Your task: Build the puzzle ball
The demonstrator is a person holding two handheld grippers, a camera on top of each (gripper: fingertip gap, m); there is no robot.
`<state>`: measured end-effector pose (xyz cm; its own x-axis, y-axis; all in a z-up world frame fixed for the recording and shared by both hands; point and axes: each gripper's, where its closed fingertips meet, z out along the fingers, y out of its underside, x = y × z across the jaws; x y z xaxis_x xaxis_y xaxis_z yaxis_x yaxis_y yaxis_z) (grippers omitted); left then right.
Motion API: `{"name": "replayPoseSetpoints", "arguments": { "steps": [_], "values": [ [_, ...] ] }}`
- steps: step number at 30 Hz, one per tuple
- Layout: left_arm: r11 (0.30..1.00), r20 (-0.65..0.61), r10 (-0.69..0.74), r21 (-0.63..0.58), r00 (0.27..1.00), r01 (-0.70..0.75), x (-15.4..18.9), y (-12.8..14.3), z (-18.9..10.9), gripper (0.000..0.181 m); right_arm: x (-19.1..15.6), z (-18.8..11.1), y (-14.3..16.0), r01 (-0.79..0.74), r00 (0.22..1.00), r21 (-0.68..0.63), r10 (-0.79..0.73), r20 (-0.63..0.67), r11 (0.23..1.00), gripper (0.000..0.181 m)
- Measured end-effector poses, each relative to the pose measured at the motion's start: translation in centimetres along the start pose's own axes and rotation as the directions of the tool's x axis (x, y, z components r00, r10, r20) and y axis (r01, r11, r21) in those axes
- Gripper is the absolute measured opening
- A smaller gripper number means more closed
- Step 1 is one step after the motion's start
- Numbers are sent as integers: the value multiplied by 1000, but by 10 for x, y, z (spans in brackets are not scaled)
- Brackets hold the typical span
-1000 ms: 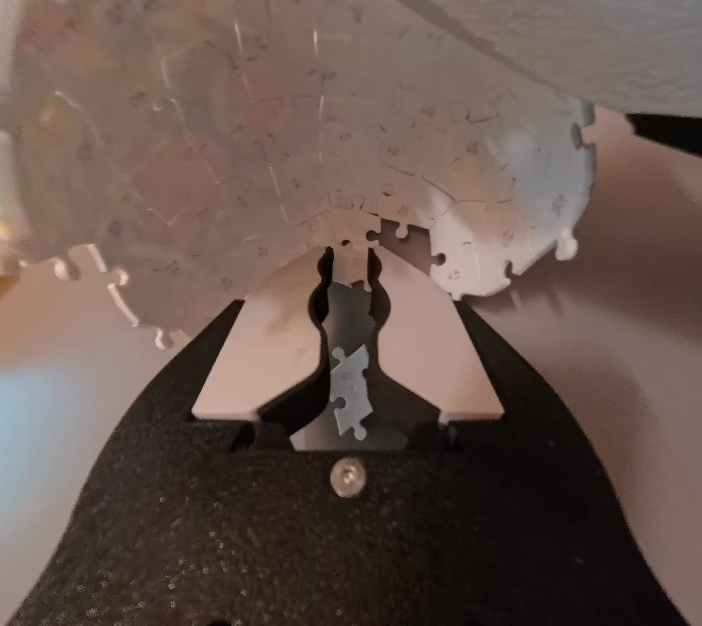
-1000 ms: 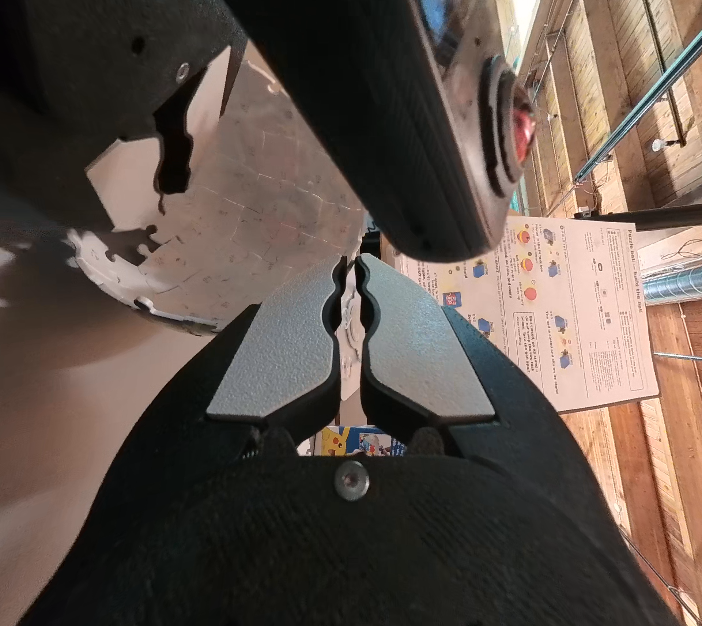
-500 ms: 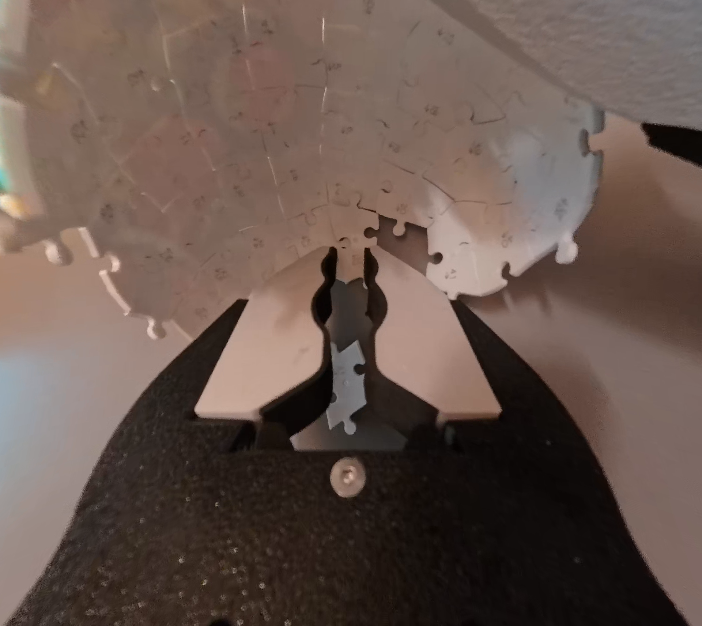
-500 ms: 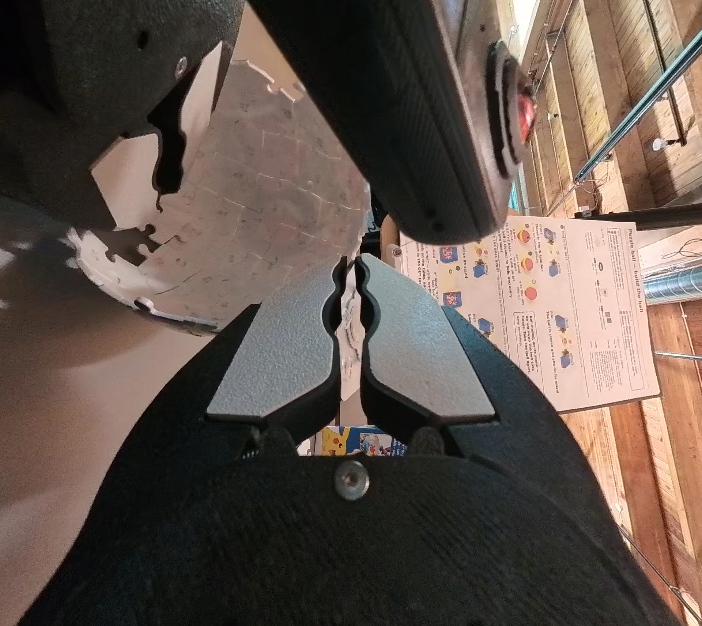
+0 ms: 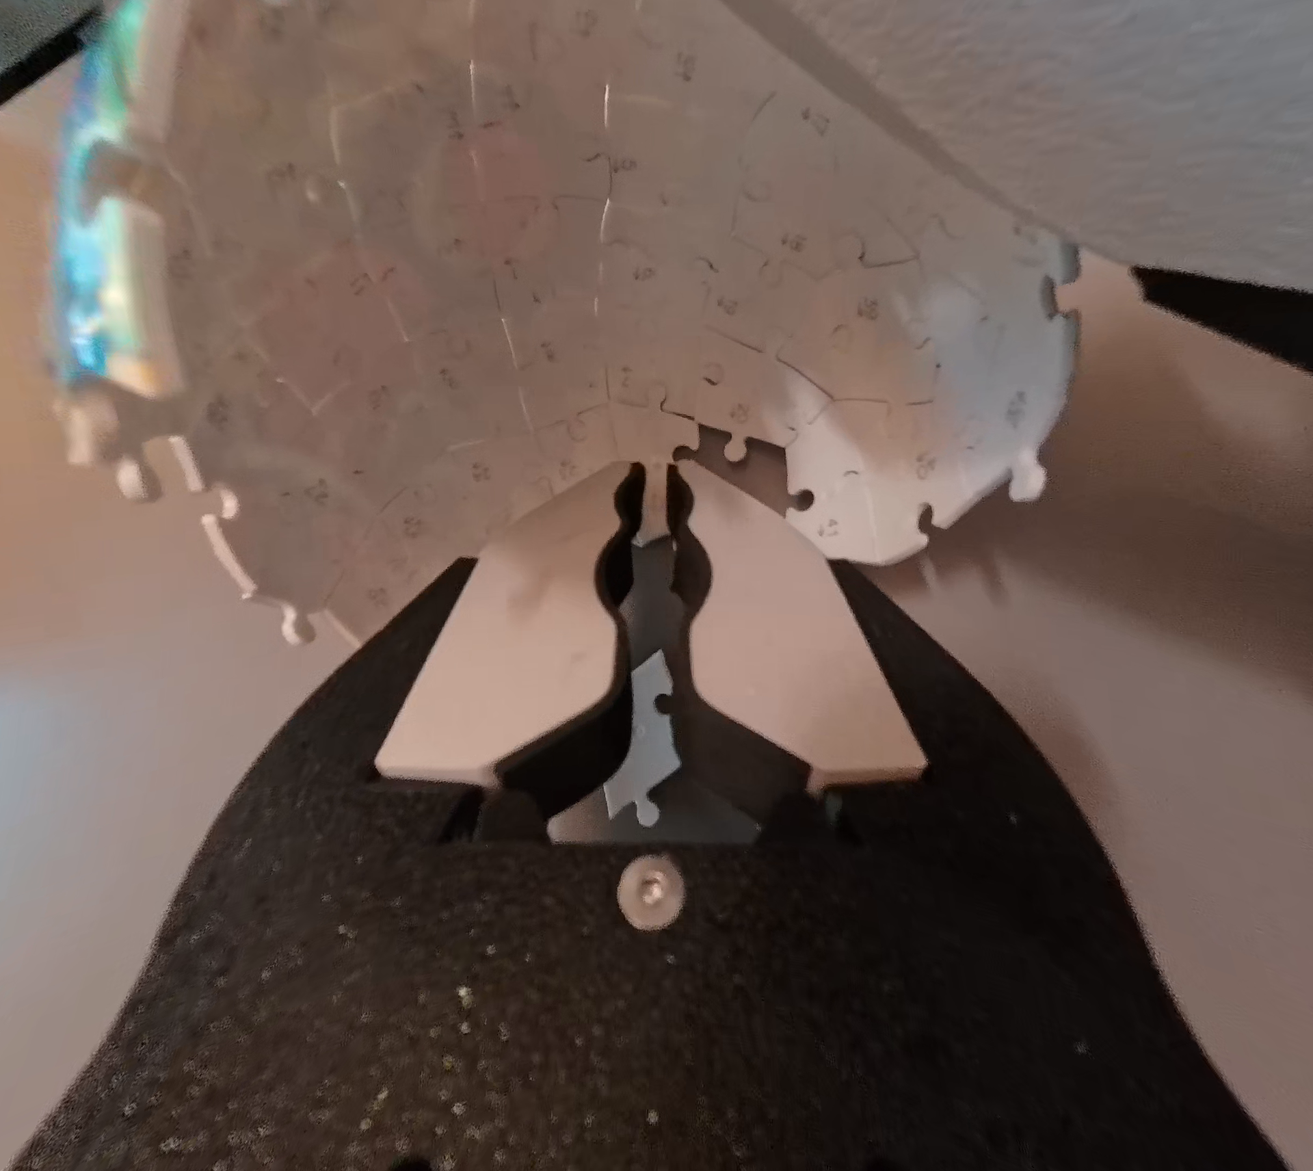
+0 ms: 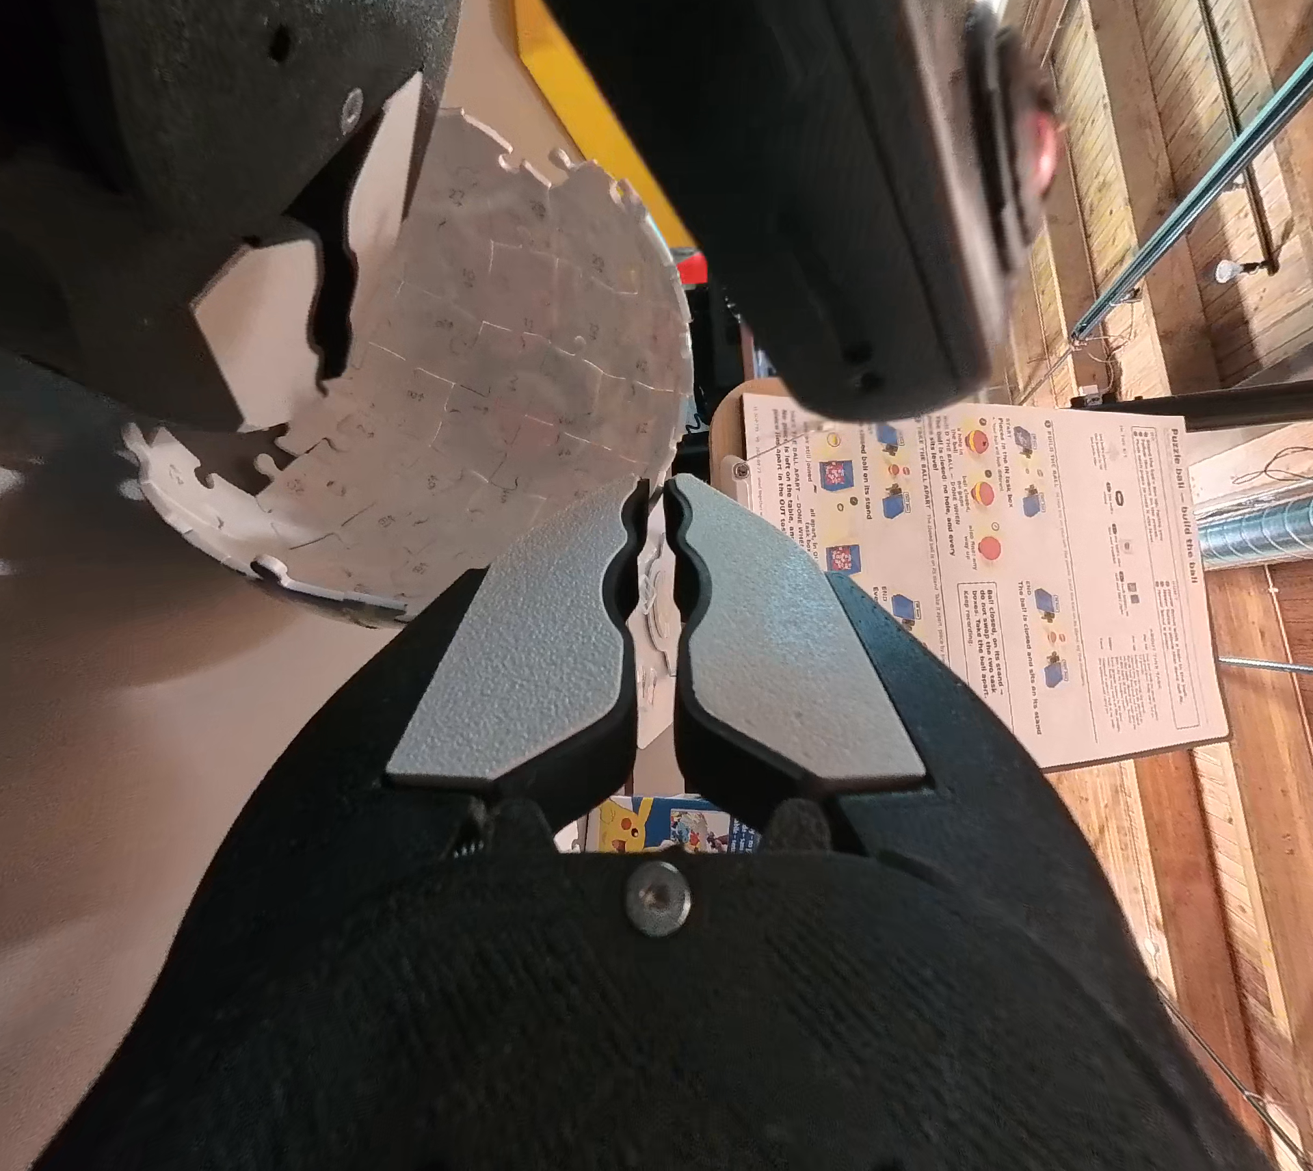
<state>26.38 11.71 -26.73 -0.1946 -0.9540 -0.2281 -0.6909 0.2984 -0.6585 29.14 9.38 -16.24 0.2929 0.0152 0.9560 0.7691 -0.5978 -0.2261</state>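
Note:
The part-built puzzle ball [image 5: 497,256] is a white curved shell of joined pieces, seen from its inner side, with a toothed rim. My left gripper [image 5: 657,483] is shut on a rim piece at the shell's lower edge. A loose pale piece [image 5: 648,739] shows through the gap behind the fingers. The right gripper's pad [image 5: 995,85] covers the shell's upper right. In the right wrist view the shell [image 6: 511,369] lies left of centre. My right gripper [image 6: 655,497] is shut on its rim, with white pieces between the jaws. The left gripper [image 6: 213,156] is at the upper left.
A tan table surface [image 5: 106,675] lies under the shell. An instruction sheet [image 6: 1030,568] stands at the right in front of a wooden wall [image 6: 1208,142]. A printed box [image 6: 639,824] shows behind the right fingers. A yellow edge [image 6: 582,99] runs behind the shell. About 11 cm separates my left fingertips from my right.
The shell has turned between the two grippers, so more of its inner side and far rim shows in the right wrist view. The left jaws have narrowed slightly on the rim piece.

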Motion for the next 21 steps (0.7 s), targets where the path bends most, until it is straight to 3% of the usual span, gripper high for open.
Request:
{"name": "replayPoseSetpoints", "arguments": {
  "steps": [4,15,21],
  "values": [
    [999,17,14,41,1000,-14,-3,-7,0,0,0,0,0,-3,1000,4,4,-5,1000,4],
    [1000,58,20,4,998,-20,-7,-4,11,0,0,1,-2,-18,1000,11,19,-14,1000,4],
    [998,9,-57,-12,998,57,0,-3,11,0,0,1,-1,-27,1000,8,27,-12,1000,4]
  ]
}}
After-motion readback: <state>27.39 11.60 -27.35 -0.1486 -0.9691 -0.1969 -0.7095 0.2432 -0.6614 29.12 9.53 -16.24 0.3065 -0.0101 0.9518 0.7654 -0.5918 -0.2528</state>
